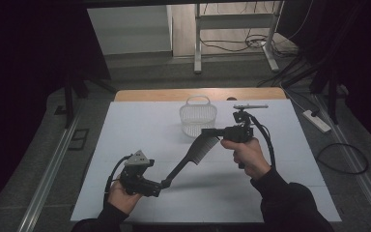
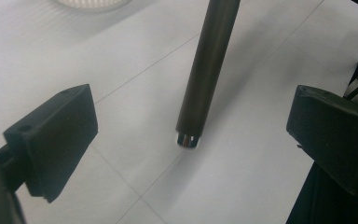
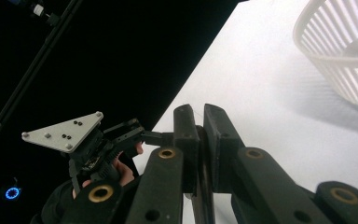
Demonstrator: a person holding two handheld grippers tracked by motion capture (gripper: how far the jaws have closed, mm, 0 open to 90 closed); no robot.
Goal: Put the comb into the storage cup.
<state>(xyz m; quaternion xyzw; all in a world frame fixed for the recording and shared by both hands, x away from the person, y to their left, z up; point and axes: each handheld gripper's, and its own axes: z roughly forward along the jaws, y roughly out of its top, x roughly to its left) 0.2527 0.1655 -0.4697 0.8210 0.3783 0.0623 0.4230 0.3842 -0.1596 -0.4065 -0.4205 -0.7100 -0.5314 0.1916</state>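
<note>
A long black comb (image 1: pixel 193 157) hangs slanted above the white table. My right gripper (image 1: pixel 207 131) is shut on its toothed end, near the basket. In the right gripper view the two jaws (image 3: pixel 199 126) press together on the comb's thin edge. The comb's round handle (image 2: pixel 205 79) points down toward my left gripper (image 1: pixel 163 185), which is open. In the left gripper view the handle tip sits between the wide-apart black pads (image 2: pixel 60 126), touching neither. The left gripper (image 3: pixel 137 135) with its grey plate appears farther off in the right gripper view.
A white slatted plastic basket (image 1: pixel 198 116) stands at the back middle of the white table sheet (image 1: pixel 294 159), just behind the right gripper; its rim (image 3: pixel 340 56) is close by in the right gripper view. Dark floor, cables and a metal frame lie beyond the table.
</note>
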